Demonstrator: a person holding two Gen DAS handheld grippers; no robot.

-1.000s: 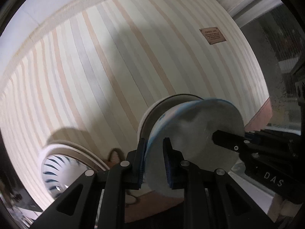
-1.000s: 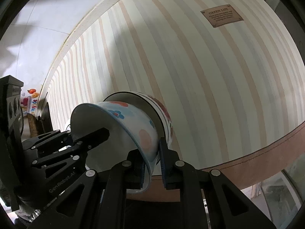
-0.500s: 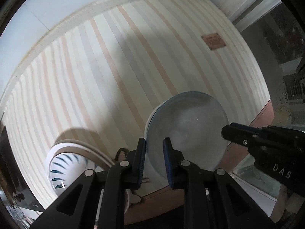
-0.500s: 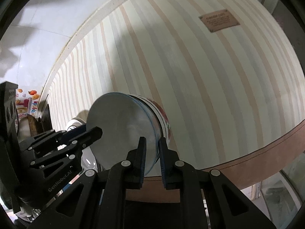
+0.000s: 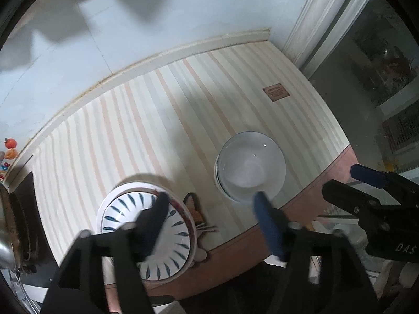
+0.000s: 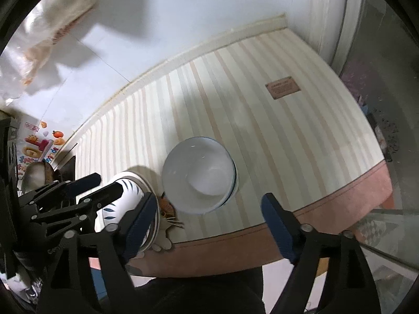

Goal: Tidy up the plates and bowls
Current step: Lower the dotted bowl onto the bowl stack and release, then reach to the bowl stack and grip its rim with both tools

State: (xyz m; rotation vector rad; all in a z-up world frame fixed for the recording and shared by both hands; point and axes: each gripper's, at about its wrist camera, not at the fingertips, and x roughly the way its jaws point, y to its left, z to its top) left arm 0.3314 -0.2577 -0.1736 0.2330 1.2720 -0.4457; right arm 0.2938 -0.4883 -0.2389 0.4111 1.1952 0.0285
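Observation:
A stack of white bowls point(image 5: 250, 168) stands upright on the striped tablecloth point(image 5: 146, 120) near the front edge; it also shows in the right wrist view point(image 6: 200, 176). A stack of plates with blue leaf marks point(image 5: 146, 231) lies to its left, and also shows in the right wrist view point(image 6: 125, 204). My left gripper point(image 5: 212, 222) is open and empty above the table, between plates and bowls. My right gripper point(image 6: 207, 225) is open and empty above the front edge, just in front of the bowls. Each gripper shows in the other's view.
A cat-shaped mat point(image 5: 195, 205) pokes out between plates and bowls. A brown label point(image 5: 275, 92) is stitched on the cloth at far right. A white wall point(image 5: 131, 26) runs behind the table. A glass door point(image 5: 371, 60) is on the right. A dark object point(image 5: 23, 222) sits at left.
Both grippers have let go of the bowl's rim, opened wide and pulled up and back. The bowl now rests upright in the stack.

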